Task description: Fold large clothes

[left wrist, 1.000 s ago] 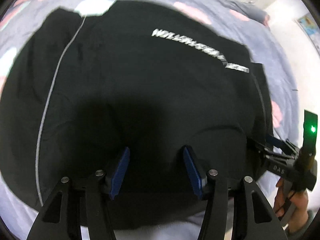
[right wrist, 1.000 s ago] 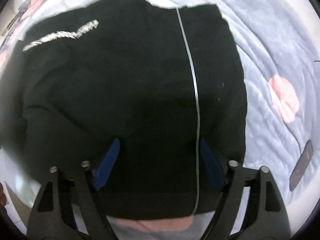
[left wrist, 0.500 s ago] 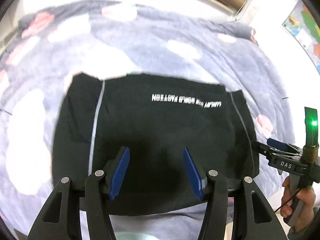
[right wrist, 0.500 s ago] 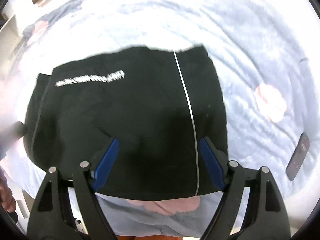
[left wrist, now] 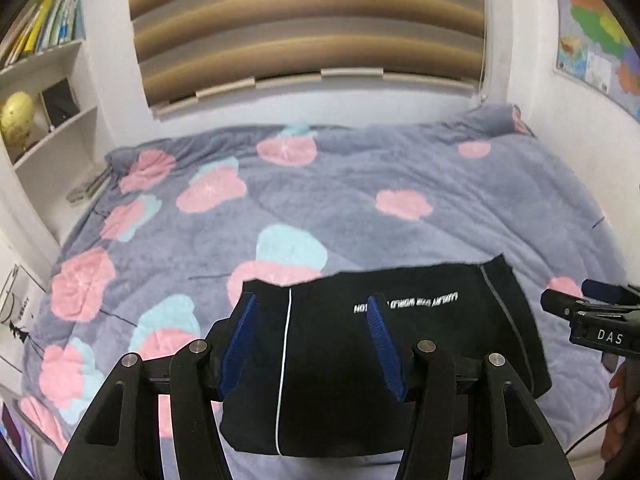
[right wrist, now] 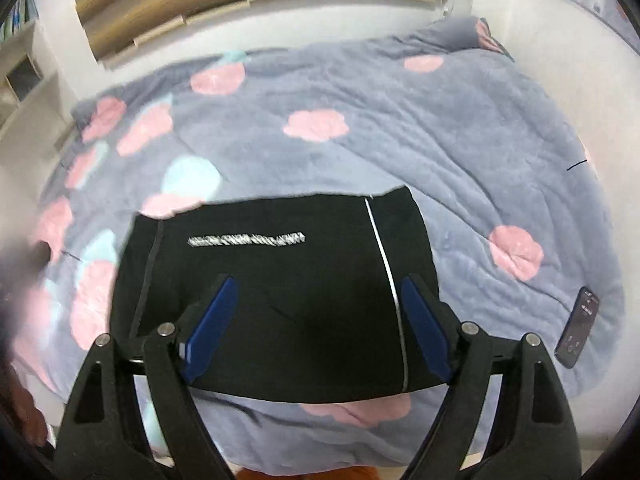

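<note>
A black garment (left wrist: 400,360) with white side stripes and a line of white lettering lies folded into a flat rectangle near the front edge of the bed; it also shows in the right wrist view (right wrist: 288,280). My left gripper (left wrist: 312,346) is open and empty, raised above the garment's left part. My right gripper (right wrist: 316,324) is open and empty, raised above the garment's near right part. The right gripper also shows at the right edge of the left wrist view (left wrist: 592,312).
The bed is covered by a grey-blue blanket (left wrist: 360,184) with pink and light blue flowers. A dark remote control (right wrist: 578,326) lies on the blanket right of the garment. A bookshelf (left wrist: 44,92) stands at the left, a wall map (left wrist: 596,28) at the right.
Both grippers have pulled up and back from the garment, so the whole bed and the room behind have come into view. The garment lies still.
</note>
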`<state>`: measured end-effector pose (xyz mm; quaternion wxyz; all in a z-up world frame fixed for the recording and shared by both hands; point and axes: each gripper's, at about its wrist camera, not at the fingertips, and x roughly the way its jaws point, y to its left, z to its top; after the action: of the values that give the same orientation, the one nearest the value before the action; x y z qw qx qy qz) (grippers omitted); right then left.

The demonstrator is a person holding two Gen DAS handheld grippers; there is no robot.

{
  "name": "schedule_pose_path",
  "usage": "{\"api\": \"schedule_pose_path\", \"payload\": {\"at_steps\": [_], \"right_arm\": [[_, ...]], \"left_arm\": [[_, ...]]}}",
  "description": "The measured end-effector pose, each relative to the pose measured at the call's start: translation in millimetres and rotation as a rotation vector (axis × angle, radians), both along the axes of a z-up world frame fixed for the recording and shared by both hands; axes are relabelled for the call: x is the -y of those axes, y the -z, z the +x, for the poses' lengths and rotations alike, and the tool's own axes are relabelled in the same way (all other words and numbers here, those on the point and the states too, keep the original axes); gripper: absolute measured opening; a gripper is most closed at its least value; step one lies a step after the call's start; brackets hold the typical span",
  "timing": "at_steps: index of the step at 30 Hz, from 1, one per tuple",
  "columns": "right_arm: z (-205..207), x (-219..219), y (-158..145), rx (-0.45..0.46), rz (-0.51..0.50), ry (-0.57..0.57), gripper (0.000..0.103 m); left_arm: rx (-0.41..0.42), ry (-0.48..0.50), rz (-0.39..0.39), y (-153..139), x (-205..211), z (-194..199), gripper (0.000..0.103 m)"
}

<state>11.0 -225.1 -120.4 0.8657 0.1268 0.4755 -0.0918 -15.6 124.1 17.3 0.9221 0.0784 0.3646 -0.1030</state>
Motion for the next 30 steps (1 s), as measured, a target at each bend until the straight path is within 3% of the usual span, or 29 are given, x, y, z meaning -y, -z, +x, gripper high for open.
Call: {"api": "schedule_pose_path", "payload": {"at_steps": [11,14,18,30], "right_arm": [[-13,-7,-45,0.062,-0.006,0.010,0.085],[-16,-13,-48,0.079,-0.059,0.003,0.086],[-17,-14,-42,0.061,-0.051,-0.002,0.087],[-18,-16,-28,0.011,-0.055,0.002,0.087]], "left_arm": [[0.106,-0.004,-0.071,-63,-4,-26,0.061],[0.144,-0.008,-0.112,-71,-9,-32,0.075],[0.166,-0.029,-0.080,-70,-8,-36,0.077],[0.071,-0.070,-0.003,-31,-9,-31,0.077]]}}
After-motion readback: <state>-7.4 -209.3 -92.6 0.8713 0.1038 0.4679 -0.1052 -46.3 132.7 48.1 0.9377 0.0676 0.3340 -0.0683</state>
